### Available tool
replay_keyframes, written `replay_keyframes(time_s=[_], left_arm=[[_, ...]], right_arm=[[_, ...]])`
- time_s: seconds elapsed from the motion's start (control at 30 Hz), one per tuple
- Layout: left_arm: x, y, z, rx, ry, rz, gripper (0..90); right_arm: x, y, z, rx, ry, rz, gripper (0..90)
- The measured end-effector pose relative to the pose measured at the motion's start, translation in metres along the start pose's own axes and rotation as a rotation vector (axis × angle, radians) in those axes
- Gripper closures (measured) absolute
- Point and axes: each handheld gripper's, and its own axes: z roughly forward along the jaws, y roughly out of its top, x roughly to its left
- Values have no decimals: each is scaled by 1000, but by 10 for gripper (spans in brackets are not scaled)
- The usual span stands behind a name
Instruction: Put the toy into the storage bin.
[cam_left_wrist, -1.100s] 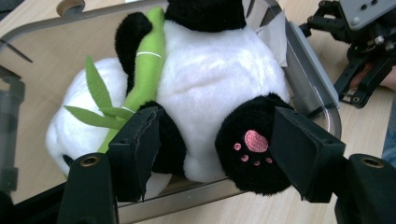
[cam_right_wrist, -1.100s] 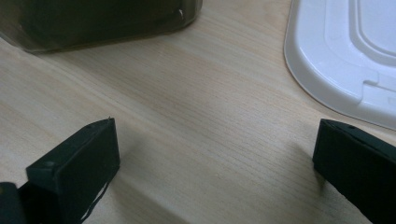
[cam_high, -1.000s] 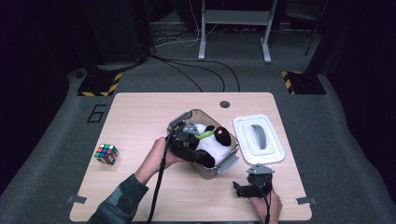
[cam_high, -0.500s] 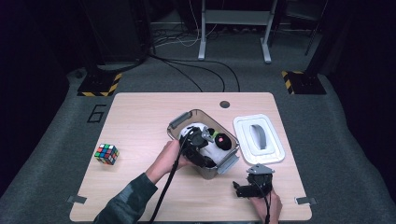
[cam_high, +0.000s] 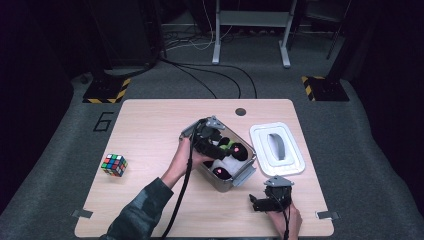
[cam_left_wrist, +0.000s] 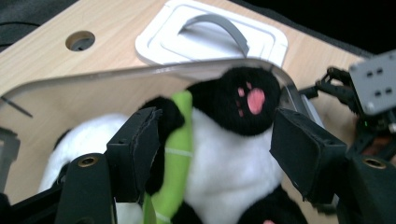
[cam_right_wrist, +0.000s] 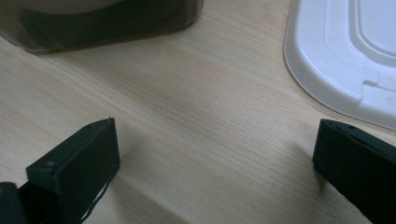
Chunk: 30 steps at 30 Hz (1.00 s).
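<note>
On the table (cam_high: 150, 125), spread left gripper (cam_left_wrist: 212, 140) straddles the panda (cam_left_wrist: 233, 158), seemingly untouched; lid (cam_high: 278, 148) and cube (cam_high: 114, 165) aside.

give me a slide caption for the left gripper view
Left gripper poised, jaws apart, over a plush panda lying in a clear bin, white lid beyond.
</note>
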Motion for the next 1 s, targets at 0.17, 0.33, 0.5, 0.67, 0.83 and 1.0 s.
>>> replay_keyframes(time_s=[0.17, 0.33, 0.5, 0.67, 0.83, 1.0], left_arm=[[-3, 10, 9, -9, -8, 6, 373], [-7, 14, 22, 32, -25, 28, 458], [-12, 15, 28, 70, -63, 53, 621], [-18, 16, 33, 118, -53, 100, 692], [-21, 15, 44, 180, -64, 112, 712], [-26, 14, 64, 240, -66, 106, 714]], right_arm=[[0, 0, 0, 0, 0, 1, 0], [0, 0, 0, 0, 1, 1, 0], [0, 0, 0, 0, 1, 0, 1], [0, 0, 0, 2, 0, 3, 1], [0, 0, 0, 0, 0, 0, 1], [0, 0, 0, 0, 0, 0, 1]])
